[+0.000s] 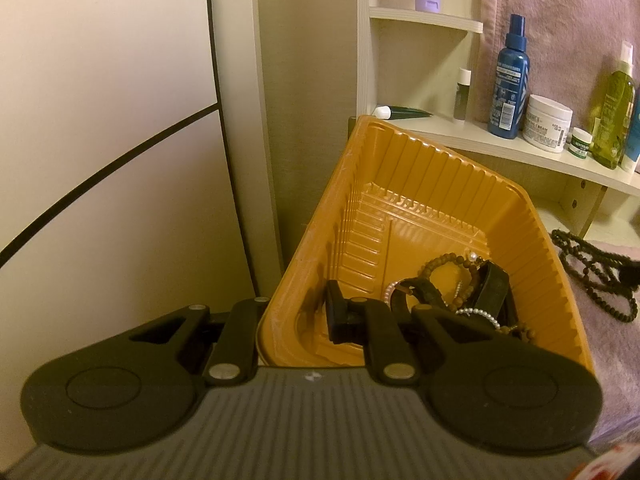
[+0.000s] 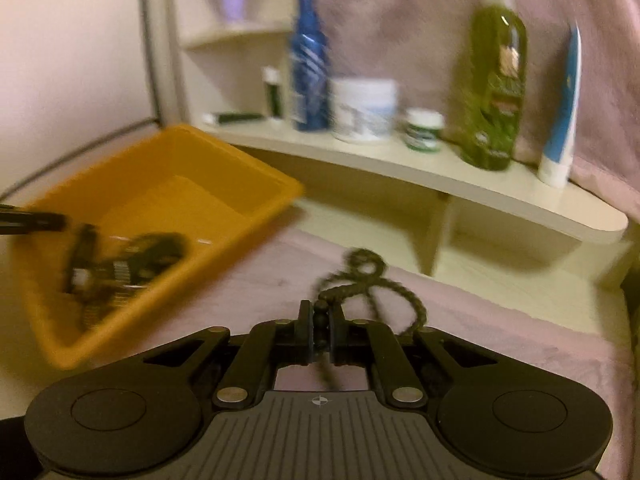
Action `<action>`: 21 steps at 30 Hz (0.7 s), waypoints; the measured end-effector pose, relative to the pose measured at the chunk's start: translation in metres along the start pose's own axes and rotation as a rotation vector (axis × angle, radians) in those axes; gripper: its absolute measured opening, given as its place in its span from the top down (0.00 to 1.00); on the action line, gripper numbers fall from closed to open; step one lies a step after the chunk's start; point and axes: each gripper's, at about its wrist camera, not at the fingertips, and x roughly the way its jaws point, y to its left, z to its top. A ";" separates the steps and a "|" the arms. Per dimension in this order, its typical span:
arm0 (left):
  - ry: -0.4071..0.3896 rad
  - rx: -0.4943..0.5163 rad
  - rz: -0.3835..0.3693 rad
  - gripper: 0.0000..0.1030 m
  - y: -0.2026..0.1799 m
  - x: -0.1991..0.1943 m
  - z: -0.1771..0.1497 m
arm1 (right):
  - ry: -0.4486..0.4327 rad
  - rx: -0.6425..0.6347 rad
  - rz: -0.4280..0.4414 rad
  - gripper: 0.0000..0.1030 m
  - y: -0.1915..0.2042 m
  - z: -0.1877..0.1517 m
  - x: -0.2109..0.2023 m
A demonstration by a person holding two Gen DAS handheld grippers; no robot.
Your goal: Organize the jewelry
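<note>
Pink cloth covers the tabletop [image 2: 480,340]. Your right gripper [image 2: 320,320] has its fingers clamped on the dark beaded necklace [image 2: 384,280]; lift it clear before swinging left, while your left gripper [image 1: 296,308], fingers pinched on the near wall, steadies the ribbed orange plastic tray [image 1: 440,184].

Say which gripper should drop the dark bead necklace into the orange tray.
Right gripper: it already pinches the dark bead necklace. Left gripper is shut on the orange tray wall, steadying it.
</note>
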 end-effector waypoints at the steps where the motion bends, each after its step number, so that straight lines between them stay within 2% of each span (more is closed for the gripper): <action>1: -0.001 0.001 -0.001 0.87 0.000 0.000 0.000 | -0.001 -0.008 0.019 0.93 0.006 -0.002 -0.006; 6: -0.001 -0.001 -0.002 0.87 0.002 -0.001 0.000 | -0.024 -0.023 0.074 0.93 0.026 -0.007 -0.028; 10: -0.001 -0.001 -0.002 0.87 0.002 -0.001 0.000 | -0.020 0.019 -0.010 0.93 0.017 -0.003 -0.028; 16: -0.001 -0.002 -0.003 0.87 0.002 -0.003 0.000 | -0.013 0.146 -0.122 0.93 -0.022 0.010 0.000; 21: -0.003 -0.002 -0.004 0.87 0.002 -0.004 0.000 | 0.085 0.212 -0.111 0.92 -0.040 0.010 0.028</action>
